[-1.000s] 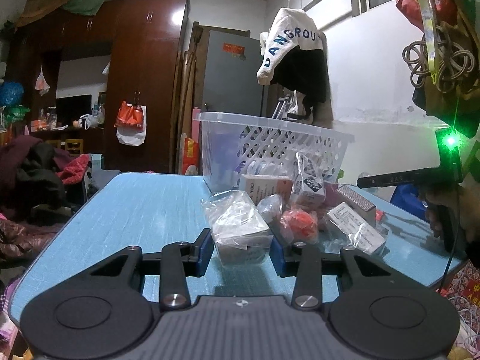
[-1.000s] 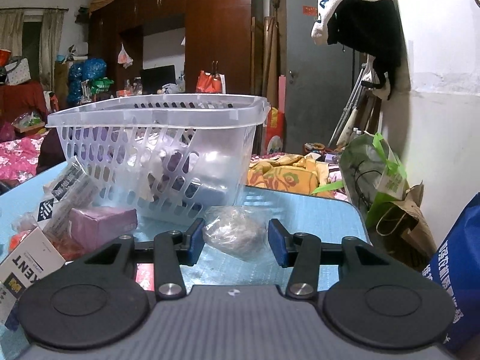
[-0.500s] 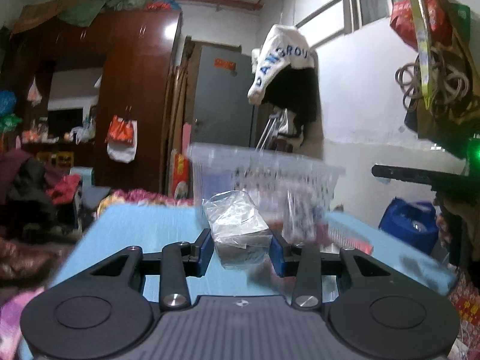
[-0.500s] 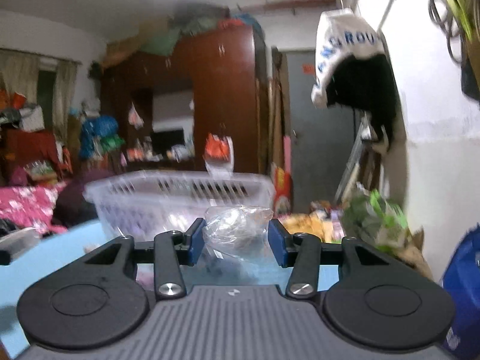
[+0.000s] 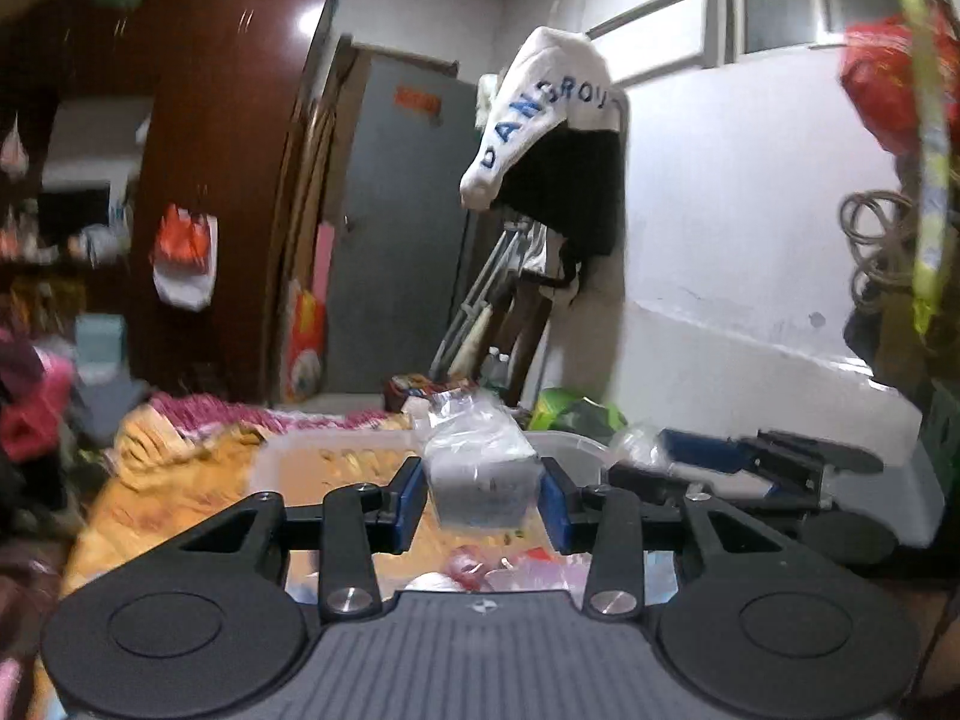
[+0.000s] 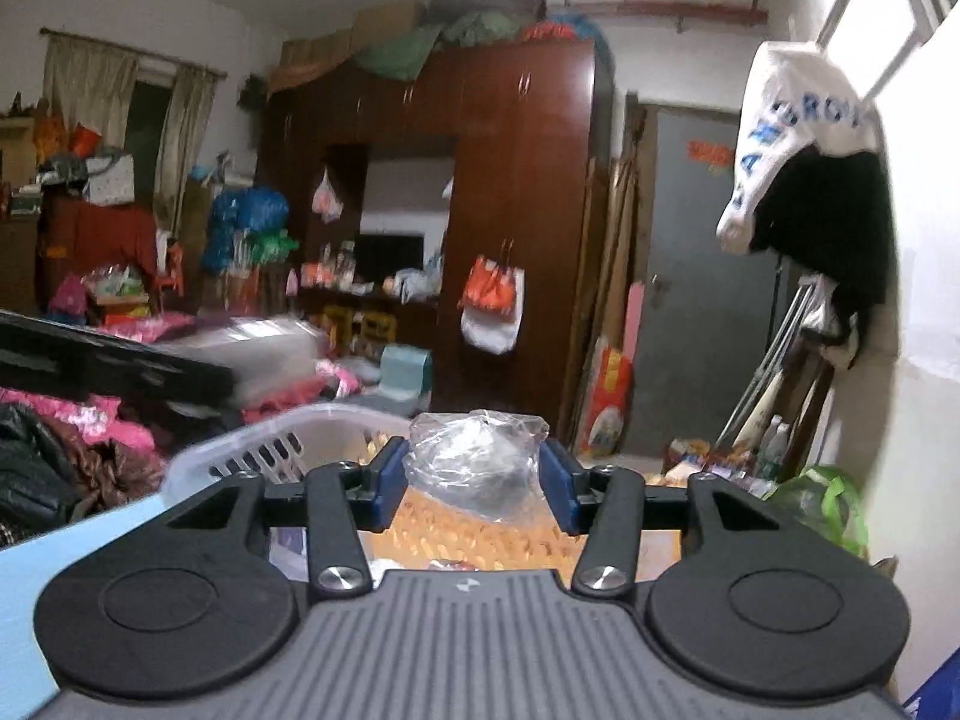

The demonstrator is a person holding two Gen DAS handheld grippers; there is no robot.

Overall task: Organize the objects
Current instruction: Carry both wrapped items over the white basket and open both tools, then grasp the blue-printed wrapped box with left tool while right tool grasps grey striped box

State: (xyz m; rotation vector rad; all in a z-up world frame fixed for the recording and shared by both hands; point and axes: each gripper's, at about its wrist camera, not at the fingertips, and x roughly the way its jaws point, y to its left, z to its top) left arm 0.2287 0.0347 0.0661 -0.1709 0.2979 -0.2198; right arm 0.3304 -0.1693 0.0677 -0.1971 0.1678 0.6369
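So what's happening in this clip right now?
A person is tidying small packets into a white plastic basket. The left hand-held gripper grips a plastic-wrapped box, and the right hand-held gripper grips a crumpled clear bag. Both are held over the basket, nothing released yet.

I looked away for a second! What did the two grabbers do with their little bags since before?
Both lifted their bags off the blue table and carried them up over the white basket. The left gripper holds the bagged box above the basket; the right gripper holds the crinkly bag above it too. Neither let go: both stayed clamped on the same bags throughout.
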